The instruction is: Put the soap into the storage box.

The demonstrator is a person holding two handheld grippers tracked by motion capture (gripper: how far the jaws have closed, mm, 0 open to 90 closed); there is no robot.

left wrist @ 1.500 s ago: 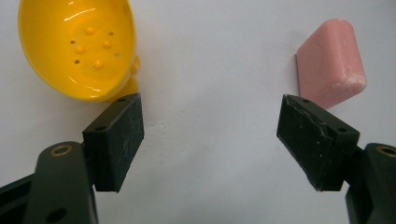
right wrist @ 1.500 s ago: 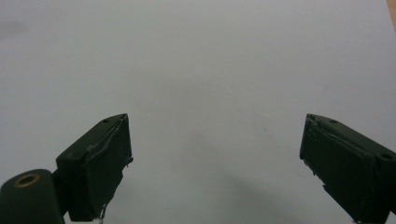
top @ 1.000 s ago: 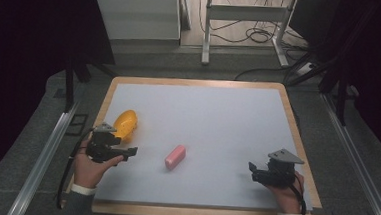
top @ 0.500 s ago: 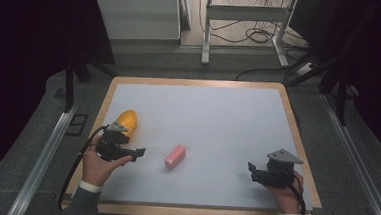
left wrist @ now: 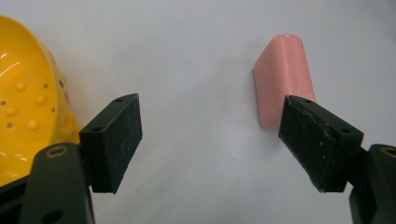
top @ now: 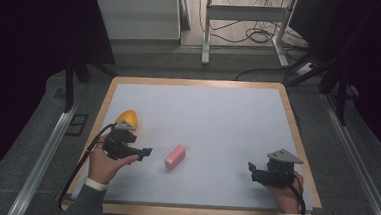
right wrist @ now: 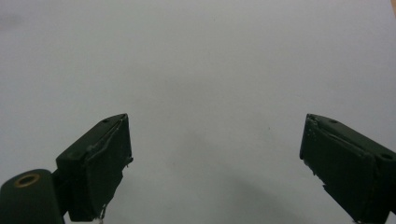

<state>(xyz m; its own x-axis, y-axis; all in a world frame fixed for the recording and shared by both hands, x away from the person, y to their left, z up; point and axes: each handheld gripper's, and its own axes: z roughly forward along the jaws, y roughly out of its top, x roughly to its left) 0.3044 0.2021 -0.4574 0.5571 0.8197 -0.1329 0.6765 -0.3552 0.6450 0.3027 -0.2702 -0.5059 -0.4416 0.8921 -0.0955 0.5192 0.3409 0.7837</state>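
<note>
Partly, tool hides pink block.

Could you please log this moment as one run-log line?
left gripper: open, nearing pink block | right gripper: open, idle over table | yellow bowl: beside left gripper

A table with a white top and a light wooden rim stands at the centre of a dim room. Around it the floor is grey carpet. Two metal rails run along the floor, one on each side of the table. Beyond the table's far edge stands a pale cabinet, and to its right a white metal frame with dark cables lying on a lighter floor. Both far sides lie in deep shadow.
</note>
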